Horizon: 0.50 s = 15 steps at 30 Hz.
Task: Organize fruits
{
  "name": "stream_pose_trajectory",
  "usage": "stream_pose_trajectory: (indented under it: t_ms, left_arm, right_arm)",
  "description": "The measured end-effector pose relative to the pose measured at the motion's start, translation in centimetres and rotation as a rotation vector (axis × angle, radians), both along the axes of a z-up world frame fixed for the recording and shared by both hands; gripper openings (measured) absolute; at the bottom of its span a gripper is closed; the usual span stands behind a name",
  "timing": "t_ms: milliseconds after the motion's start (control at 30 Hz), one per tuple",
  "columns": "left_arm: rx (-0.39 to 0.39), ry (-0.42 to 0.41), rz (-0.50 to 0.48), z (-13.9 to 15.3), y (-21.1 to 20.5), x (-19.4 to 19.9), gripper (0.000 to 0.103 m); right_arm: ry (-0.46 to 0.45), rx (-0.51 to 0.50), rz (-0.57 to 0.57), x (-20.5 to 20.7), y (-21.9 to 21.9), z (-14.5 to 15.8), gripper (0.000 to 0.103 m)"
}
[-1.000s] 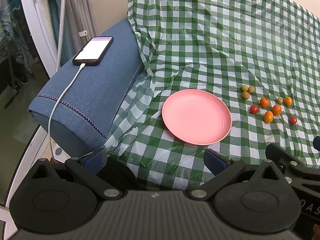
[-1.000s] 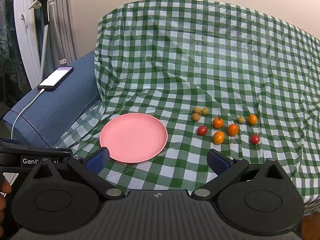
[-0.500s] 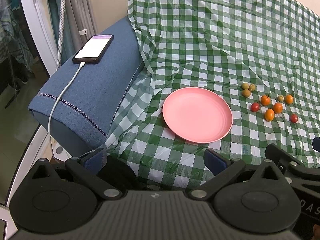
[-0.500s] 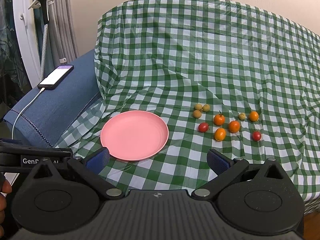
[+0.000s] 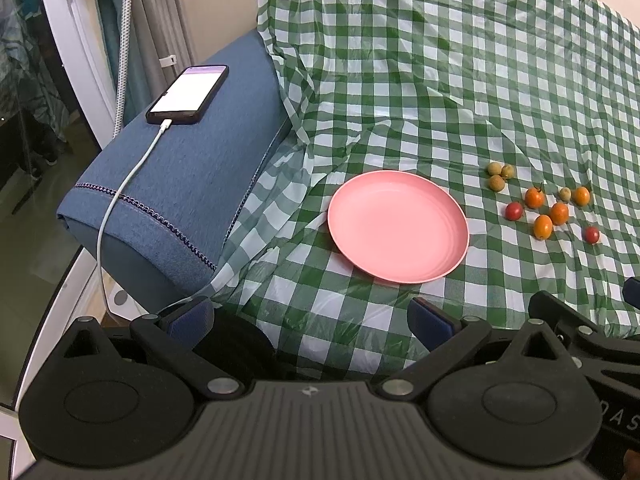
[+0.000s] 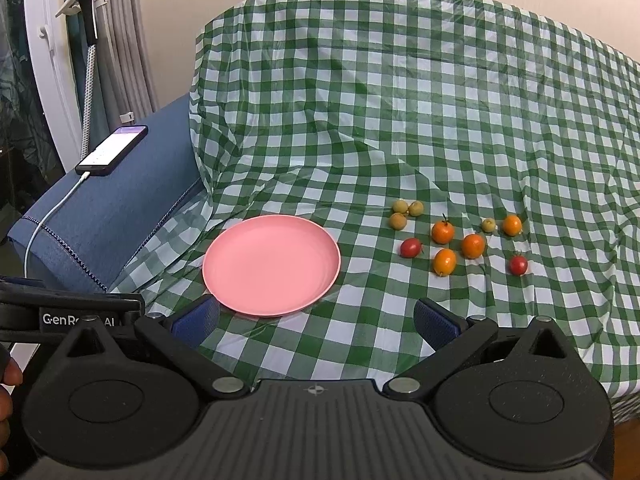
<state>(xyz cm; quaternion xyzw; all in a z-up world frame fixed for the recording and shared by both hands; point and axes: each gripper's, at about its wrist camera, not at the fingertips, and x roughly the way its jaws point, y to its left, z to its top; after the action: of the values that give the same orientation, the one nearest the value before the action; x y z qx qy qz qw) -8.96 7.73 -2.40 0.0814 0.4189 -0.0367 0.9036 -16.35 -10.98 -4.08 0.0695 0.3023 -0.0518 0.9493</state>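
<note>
- Green-checked cloth (image 6: 400, 120) over the surface
- Bare pink plate (image 6: 272, 266); small fruits (image 6: 456, 236) at its 3 o'clock
- Left gripper (image 5: 308, 318), right gripper (image 6: 316, 316): wide, holding nothing

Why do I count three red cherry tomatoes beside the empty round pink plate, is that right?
Not quite: the right wrist view shows two red cherry tomatoes, not three, on the checked cloth beside the empty round pink plate.

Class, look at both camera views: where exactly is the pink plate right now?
The pink plate lies empty on the green checked cloth, centre in both views, left of the scattered small fruits and right of the blue cushion.
</note>
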Motion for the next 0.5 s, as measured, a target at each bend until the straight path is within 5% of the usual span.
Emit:
stream_pose_trajectory:
  t_ms: [500]
  left_arm:
    - [0.072,0.053,-0.044,-0.8,-3.1,1.4,0.103]
  right_arm:
    - [-0.035,0.123,-0.01,1.2,-3.4,-1.5,0.103]
